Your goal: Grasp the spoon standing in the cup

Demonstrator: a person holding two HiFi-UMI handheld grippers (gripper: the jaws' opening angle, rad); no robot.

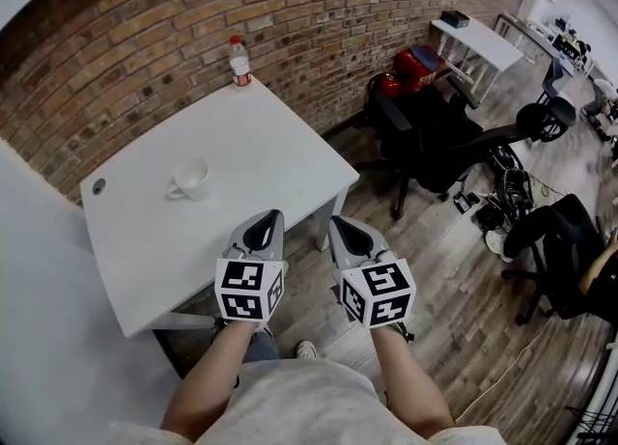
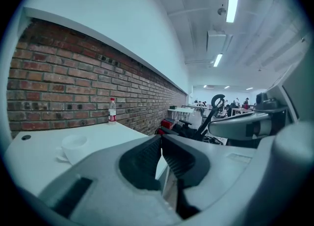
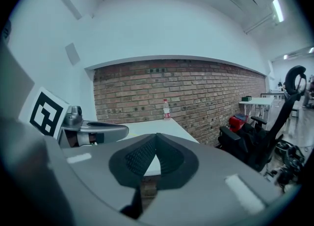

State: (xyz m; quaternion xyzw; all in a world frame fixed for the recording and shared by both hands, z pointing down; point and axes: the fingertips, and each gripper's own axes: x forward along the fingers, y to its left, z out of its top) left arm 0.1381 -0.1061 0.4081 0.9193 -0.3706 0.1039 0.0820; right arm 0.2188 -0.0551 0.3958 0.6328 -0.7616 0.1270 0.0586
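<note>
A white cup (image 1: 191, 179) stands on the white table (image 1: 251, 134), left of its middle; I cannot make out a spoon in it. From the left gripper view the cup (image 2: 74, 142) is low at the left, well ahead of the jaws. My left gripper (image 1: 273, 214) hovers over the table's near edge, shut with nothing between the jaws (image 2: 161, 137). Beside it my right gripper (image 1: 335, 222) is just off the table's front corner, also shut and empty (image 3: 156, 136). Both point away from me, with the cup off to their left.
A red-capped plastic bottle (image 1: 239, 61) stands at the table's far corner against the brick wall (image 1: 290, 9). Black office chairs (image 1: 435, 149) and a red bag (image 1: 417, 65) crowd the wooden floor at the right. A cable hole (image 1: 98, 184) marks the table's left end.
</note>
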